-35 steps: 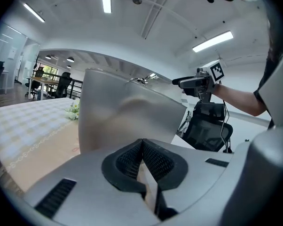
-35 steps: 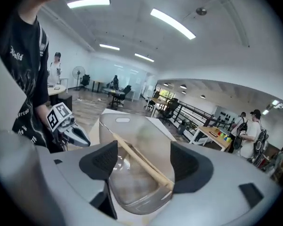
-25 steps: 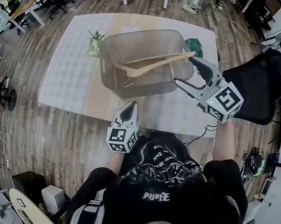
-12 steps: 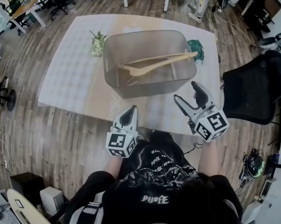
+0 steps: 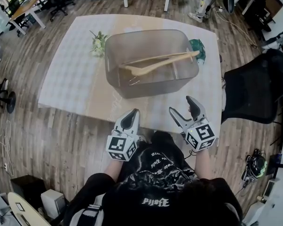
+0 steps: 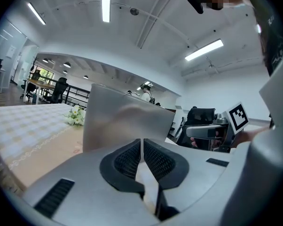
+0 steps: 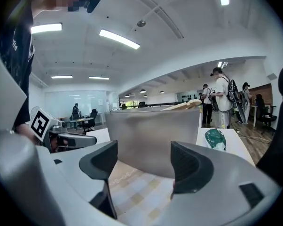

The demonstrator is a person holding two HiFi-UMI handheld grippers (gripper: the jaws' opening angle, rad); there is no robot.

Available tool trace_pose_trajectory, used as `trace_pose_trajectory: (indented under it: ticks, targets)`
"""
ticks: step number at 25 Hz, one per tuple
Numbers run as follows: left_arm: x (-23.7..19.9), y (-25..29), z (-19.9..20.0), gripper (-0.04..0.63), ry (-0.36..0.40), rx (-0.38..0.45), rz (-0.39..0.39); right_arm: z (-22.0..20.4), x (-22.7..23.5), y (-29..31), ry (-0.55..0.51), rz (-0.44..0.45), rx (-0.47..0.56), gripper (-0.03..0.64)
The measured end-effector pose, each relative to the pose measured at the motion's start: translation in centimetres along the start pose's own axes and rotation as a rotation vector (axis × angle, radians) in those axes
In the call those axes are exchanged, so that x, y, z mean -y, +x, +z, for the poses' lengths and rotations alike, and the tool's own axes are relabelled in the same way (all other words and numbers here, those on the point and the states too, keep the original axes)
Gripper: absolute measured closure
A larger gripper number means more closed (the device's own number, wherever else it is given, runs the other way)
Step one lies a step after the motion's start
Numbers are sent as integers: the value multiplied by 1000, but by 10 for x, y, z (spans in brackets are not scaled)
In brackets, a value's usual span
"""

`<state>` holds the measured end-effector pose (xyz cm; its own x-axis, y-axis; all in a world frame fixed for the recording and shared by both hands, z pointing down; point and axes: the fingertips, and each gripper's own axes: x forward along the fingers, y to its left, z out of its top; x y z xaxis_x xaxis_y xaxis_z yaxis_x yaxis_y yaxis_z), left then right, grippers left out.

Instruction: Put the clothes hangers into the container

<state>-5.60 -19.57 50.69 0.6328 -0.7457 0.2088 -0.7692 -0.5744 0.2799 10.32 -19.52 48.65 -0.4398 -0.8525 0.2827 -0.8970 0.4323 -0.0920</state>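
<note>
Two wooden clothes hangers (image 5: 153, 63) lie inside the clear grey container (image 5: 114, 81) in the middle of the table; one end pokes over its right rim, and that tip (image 7: 193, 103) shows above the container wall (image 7: 153, 140) in the right gripper view. My left gripper (image 5: 130, 118) is shut and empty at the table's near edge, below the container. My right gripper (image 5: 182, 108) is open and empty, also at the near edge, to the right. The left gripper view shows the container wall (image 6: 125, 121) straight ahead and the closed pads (image 6: 158, 161).
A small bunch of white flowers (image 5: 97, 43) lies left of the container. A green packet (image 5: 197, 47) sits by its right side. A chequered cloth (image 5: 68, 74) covers the table. A black office chair (image 5: 254, 88) stands to the right.
My right gripper has drawn back from the container's right rim toward the near table edge, open and empty. The left gripper has barely moved.
</note>
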Motion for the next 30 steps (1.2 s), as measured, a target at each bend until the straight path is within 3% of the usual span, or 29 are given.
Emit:
trace_pose_trajectory:
  ticks: [5, 11, 16, 19, 23, 30]
  targets:
    - [2, -2, 4, 571, 1, 20, -15, -2, -2, -3, -22, -24, -5, 270]
    - [4, -3, 2, 572, 12, 21, -26, -10, -5, -3, -44, -61, -26, 415]
    - [10, -5, 1, 566, 15, 22, -49, -14, -23, -1, 17, -33, -9, 467]
    - [13, -7, 2, 566, 25, 20, -57, -17, -33, 1, -25, -35, -26, 502]
    - [12, -11, 1, 566, 25, 21, -54, -15, -39, 1, -55, -39, -22, 598]
    - [10, -15, 1, 566, 27, 30, -30, -12, -35, -6, 37, -58, 12, 607]
